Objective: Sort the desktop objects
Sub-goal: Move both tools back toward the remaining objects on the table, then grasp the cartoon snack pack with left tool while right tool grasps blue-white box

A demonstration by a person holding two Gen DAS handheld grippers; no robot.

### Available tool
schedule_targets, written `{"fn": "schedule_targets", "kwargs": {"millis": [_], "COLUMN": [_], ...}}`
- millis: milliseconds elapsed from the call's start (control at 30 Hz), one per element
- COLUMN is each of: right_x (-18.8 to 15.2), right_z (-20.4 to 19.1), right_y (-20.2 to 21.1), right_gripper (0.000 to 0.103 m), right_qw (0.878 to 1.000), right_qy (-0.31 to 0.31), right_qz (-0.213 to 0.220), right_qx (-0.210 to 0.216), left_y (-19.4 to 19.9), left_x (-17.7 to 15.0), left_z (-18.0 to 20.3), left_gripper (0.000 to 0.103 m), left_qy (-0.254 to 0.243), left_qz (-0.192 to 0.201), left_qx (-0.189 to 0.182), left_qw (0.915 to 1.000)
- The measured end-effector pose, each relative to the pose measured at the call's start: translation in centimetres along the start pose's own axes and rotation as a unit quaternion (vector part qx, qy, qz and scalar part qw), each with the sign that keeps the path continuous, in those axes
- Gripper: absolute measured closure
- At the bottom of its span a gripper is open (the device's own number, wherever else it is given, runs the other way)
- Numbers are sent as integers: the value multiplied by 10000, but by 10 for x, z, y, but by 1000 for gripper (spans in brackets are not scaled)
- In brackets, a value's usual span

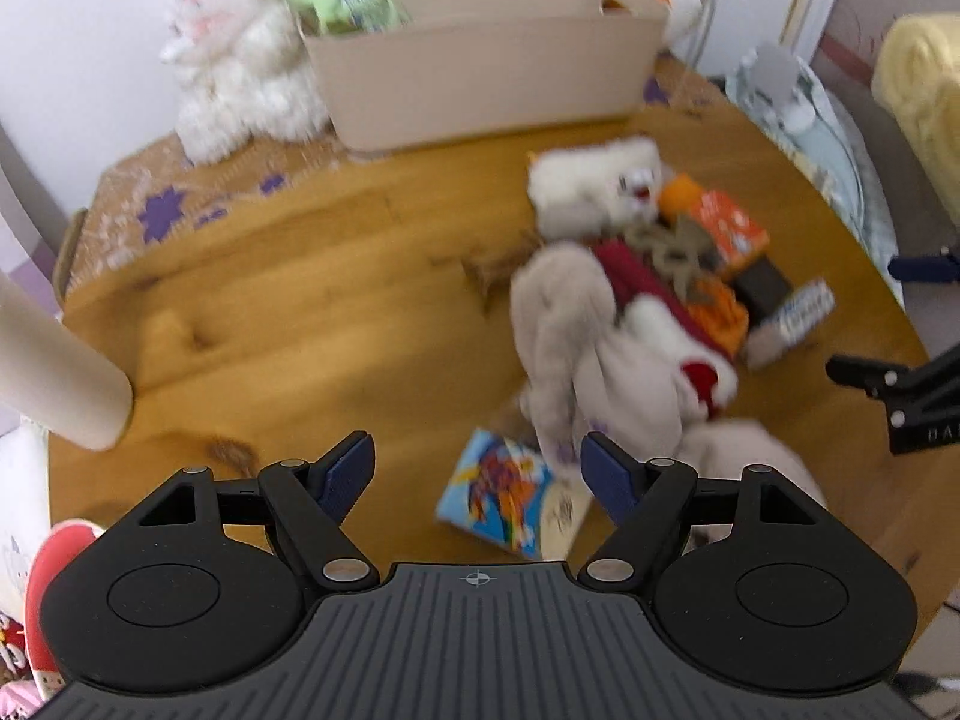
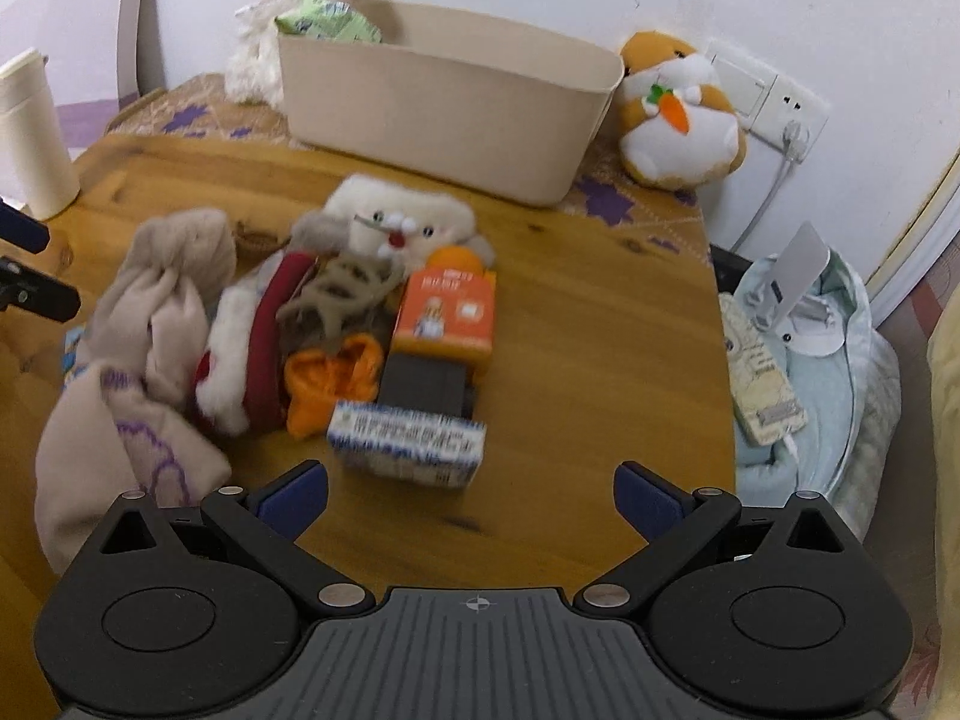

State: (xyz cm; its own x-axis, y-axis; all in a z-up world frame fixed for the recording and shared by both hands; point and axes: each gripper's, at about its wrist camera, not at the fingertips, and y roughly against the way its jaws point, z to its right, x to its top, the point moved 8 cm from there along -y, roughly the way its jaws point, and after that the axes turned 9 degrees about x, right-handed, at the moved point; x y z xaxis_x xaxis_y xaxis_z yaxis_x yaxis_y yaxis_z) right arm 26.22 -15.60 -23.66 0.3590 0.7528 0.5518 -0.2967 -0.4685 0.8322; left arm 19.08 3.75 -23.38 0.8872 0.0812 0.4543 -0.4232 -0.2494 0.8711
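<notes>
From the left wrist view, the left gripper (image 1: 478,471) hangs low over the wooden table (image 1: 288,300), jaws spread wide and holding nothing, aimed at a blue picture box (image 1: 501,495) at lower centre. Right of it lies a beige plush (image 1: 576,348); the beige bin (image 1: 480,60) sits at the top. In the right wrist view, the right gripper (image 2: 471,495) also hovers with jaws spread, empty, just short of a blue-and-white carton (image 2: 408,443) at centre. Behind that sit a dark box (image 2: 423,384) and an orange box (image 2: 447,315), with the bin (image 2: 444,114) beyond.
</notes>
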Motion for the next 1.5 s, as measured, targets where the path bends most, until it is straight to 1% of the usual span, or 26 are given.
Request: {"fn": "schedule_targets", "kwargs": {"millis": [167,267,400,567,800,933,1067,1167,1200,1267,1300,1400,1433,1500], "right_x": [-10,-12,-11,-5,-2,2,6,9,10,12,12,10,10,9], "right_z": [-1,-2,-4,-6,0,2,2,1,1,1,1,2,2,1], "right_y": [-5,-10,-17,-28,-42,-44,-47,-49,-49,-49,-49,-51,-51,-50], "right_gripper": [0,0,0,0,0,0,0,0,2,13,15,27,35,41], "right_qw": [9999,9998,9995,9994,9982,9978,9977,9980,9980,9980,9977,9969,9969,9971], "right_qy": [-76,-171,-224,-238,-481,-523,-527,-479,-469,-470,-489,-533,-511,-448], "right_qz": [-87,-108,-138,-171,-245,-197,-177,-161,-145,-80,-72,-121,-136,-158], "right_qx": [32,71,144,201,253,345,390,384,388,427,455,561,579,587], "left_y": [-13,-17,-24,-32,-46,-55,-59,-61,-61,-61,-61,-59,-58,-55], "left_x": [-16,-21,-26,-26,-25,-26,-24,-22,-21,-21,-21,-24,-25,-26], "left_z": [8,15,20,20,22,21,20,20,21,21,21,19,17,12], "left_gripper": [26,26,26,26,26,26,27,30,32,33,33,33,33,34], "left_qy": [-143,-285,-415,-333,-250,-213,-154,-100,-102,-134,-149,-168,-127,-10], "left_qz": [-308,-376,-464,-584,-704,-773,-684,-696,-689,-660,-641,-593,-592,-595], "left_qx": [-84,-91,-1,9,53,75,9,-85,-90,-103,-93,-60,-93,-163], "left_qw": [9994,9988,9981,9977,9972,9968,9975,9975,9975,9977,9978,9981,9981,9981]}}
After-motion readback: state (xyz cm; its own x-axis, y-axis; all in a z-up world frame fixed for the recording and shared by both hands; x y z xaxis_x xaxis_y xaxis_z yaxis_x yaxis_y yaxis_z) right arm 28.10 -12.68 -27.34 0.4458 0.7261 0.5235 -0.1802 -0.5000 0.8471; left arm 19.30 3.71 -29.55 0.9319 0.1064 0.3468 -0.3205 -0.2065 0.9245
